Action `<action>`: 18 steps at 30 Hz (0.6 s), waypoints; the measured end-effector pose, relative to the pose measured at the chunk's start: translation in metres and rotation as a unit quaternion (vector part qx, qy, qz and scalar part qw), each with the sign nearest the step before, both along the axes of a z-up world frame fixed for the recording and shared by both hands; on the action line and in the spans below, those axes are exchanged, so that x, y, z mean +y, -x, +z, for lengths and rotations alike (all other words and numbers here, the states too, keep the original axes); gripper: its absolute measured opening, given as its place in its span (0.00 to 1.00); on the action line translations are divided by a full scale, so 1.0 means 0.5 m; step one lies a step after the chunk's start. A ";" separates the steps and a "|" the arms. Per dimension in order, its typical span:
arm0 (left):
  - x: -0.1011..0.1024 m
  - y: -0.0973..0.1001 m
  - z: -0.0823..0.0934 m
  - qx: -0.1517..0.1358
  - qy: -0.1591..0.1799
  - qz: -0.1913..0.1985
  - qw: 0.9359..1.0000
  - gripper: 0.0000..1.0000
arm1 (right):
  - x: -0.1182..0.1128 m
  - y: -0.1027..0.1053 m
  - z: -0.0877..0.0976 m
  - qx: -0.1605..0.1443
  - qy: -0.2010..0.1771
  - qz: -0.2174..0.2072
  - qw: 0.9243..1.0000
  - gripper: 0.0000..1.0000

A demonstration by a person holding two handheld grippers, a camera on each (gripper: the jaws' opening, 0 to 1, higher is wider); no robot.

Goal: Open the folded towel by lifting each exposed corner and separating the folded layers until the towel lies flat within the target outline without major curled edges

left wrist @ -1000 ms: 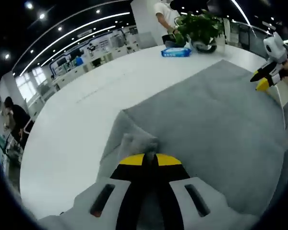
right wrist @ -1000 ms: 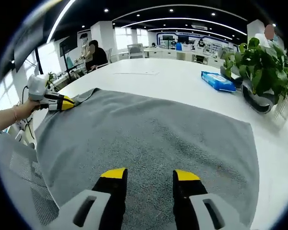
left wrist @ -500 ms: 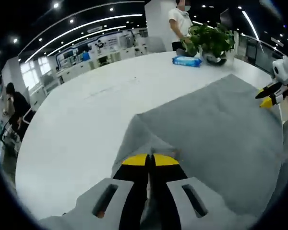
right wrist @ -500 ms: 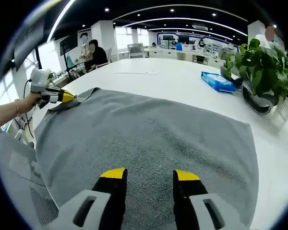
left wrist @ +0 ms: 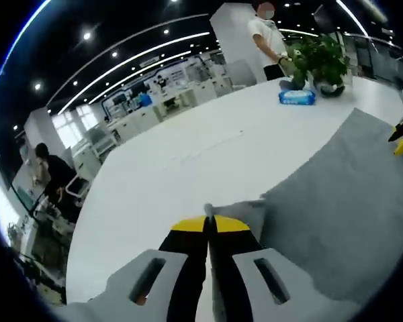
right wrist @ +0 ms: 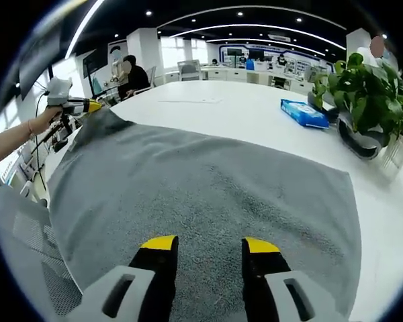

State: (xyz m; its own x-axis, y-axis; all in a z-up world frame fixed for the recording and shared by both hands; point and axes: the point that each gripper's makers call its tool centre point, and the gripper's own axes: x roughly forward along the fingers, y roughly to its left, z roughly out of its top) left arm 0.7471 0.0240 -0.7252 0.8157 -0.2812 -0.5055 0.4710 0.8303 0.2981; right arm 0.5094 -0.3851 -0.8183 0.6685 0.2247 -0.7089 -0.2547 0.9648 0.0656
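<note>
Left tongs [left wrist: 209,225] are clamped tight on a corner of the grey towel [right wrist: 208,194], held raised off the white worktop [left wrist: 188,154]. Right tongs [right wrist: 203,245] hover open over the towel's near edge, touching nothing.

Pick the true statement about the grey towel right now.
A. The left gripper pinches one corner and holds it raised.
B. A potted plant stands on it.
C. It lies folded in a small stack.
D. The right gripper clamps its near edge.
A: the left gripper is shut on a corner of the towel, lifted off the table.
</note>
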 end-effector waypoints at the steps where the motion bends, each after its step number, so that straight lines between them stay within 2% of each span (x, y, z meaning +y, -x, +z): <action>1: 0.002 -0.002 -0.009 0.006 -0.003 -0.001 1.000 0.02 | -0.001 0.000 -0.001 0.001 0.001 -0.001 1.000 0.36; 2: 0.005 -0.002 -0.021 0.014 -0.016 -0.004 1.000 0.06 | -0.002 0.000 -0.001 0.001 0.001 -0.001 1.000 0.36; 4: 0.008 -0.002 -0.030 0.009 -0.033 -0.004 0.999 0.14 | -0.002 -0.001 -0.001 0.001 0.002 -0.001 1.000 0.36; 6: 0.004 0.001 -0.033 0.006 -0.028 0.000 1.000 0.23 | -0.002 -0.001 -0.001 0.001 0.002 -0.001 1.000 0.36; 10: -0.011 0.020 -0.045 0.011 -0.020 0.001 1.000 0.23 | -0.002 0.000 -0.002 0.002 0.002 -0.001 1.000 0.36; 13: -0.039 0.059 -0.057 0.025 0.004 -0.008 1.000 0.22 | 0.000 0.001 -0.003 0.004 0.001 0.001 1.000 0.36; 18: -0.071 0.142 -0.093 0.070 0.054 -0.006 0.996 0.26 | 0.000 0.003 0.004 -0.001 0.000 0.001 1.000 0.39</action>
